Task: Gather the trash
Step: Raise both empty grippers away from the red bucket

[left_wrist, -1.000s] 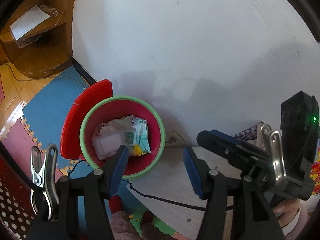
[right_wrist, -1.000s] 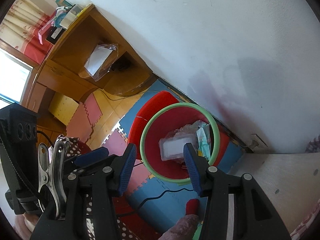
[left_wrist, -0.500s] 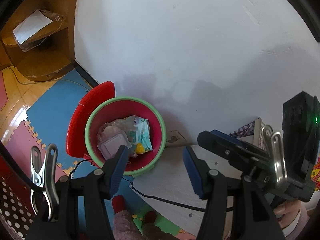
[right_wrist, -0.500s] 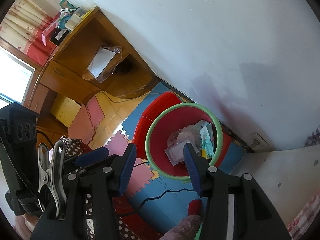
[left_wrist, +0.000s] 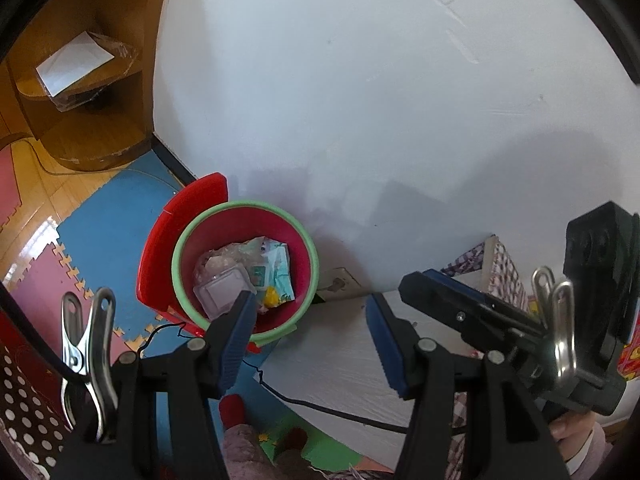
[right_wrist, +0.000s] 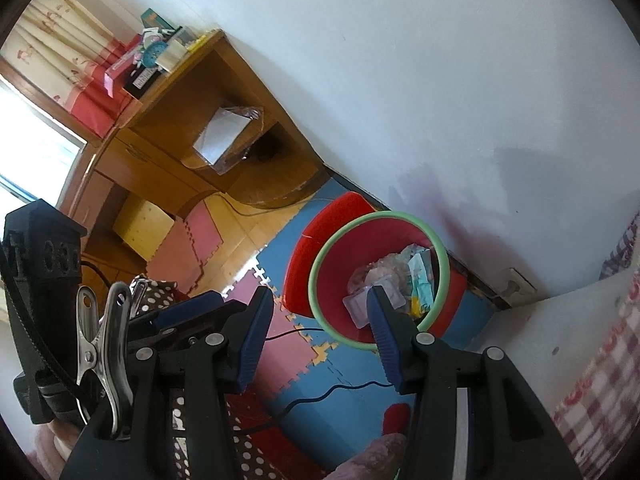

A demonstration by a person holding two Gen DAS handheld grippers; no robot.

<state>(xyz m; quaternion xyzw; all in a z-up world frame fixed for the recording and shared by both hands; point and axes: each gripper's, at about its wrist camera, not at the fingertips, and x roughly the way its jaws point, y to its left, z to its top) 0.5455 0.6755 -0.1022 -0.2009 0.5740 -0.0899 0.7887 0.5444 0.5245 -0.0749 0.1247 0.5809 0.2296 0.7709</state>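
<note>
Clear plastic box (left_wrist: 224, 294) in the red bin (left_wrist: 244, 222) partly hidden behind a blue fingertip (left_wrist: 240, 320), wrapper print unreadable, dotted fabric (left_wrist: 24, 400) cut off at 8 o'clock

Left gripper (left_wrist: 312, 340), right gripper (right_wrist: 320, 336) both agape, empty

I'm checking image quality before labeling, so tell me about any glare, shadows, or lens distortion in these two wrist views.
Left wrist view: strong fisheye bending with dark corners; soft grey shadows on the white wall above the red bin; a bright sheen on the wooden floor.
Right wrist view: the window is blown out white; the wall line curves; the bin stays sharp.
</note>
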